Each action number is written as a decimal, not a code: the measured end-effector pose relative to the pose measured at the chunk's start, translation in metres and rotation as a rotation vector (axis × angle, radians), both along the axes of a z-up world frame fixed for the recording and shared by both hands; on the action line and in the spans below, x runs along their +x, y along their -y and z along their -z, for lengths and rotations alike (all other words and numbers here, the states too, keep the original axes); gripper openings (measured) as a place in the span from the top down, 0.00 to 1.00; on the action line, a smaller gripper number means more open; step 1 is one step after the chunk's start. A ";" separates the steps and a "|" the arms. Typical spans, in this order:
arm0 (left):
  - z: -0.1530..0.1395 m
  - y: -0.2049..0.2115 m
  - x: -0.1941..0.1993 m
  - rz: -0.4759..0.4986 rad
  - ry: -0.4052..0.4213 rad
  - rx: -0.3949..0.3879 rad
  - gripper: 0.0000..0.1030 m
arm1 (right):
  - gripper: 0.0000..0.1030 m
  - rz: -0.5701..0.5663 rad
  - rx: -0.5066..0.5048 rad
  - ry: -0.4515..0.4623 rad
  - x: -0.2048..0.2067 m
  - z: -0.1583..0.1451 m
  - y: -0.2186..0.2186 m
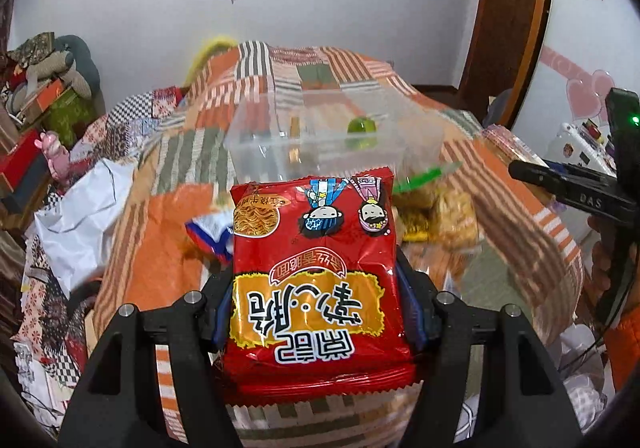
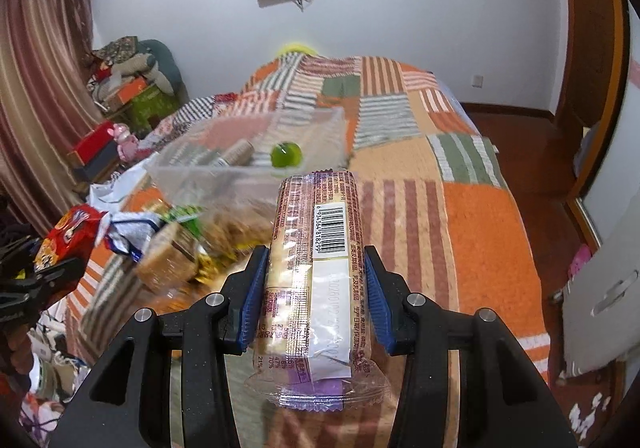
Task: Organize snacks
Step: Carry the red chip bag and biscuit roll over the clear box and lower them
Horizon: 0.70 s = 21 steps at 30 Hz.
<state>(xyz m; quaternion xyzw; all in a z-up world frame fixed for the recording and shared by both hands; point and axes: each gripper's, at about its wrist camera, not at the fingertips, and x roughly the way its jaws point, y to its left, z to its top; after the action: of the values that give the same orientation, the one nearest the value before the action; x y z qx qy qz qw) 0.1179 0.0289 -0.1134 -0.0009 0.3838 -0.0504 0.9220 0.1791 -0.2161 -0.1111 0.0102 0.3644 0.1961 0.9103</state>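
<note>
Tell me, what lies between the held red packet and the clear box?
In the left wrist view, only bare patchwork blanket shows between the red packet and the clear box; other snacks lie off to the right.

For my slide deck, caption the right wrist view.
Right tongs grip a clear-wrapped biscuit pack above the patchwork bed.

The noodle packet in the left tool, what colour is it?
The noodle packet is bright red with a yellow patch and cartoon faces, clearest in the left wrist view.
</note>
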 end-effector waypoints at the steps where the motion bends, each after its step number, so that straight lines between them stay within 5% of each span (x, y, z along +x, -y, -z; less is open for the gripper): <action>1: -0.003 0.000 0.002 -0.003 0.005 -0.001 0.37 | 0.59 -0.006 -0.002 0.011 0.000 -0.003 -0.003; 21: -0.026 -0.024 0.080 -0.057 0.056 0.024 0.37 | 0.59 -0.060 0.003 0.100 0.036 -0.026 -0.043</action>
<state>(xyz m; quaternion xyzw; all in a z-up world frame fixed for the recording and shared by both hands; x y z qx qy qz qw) 0.1982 0.0533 -0.0870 0.0006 0.3583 -0.0195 0.9334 0.2154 -0.1731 -0.0847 -0.0091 0.3184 0.2240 0.9211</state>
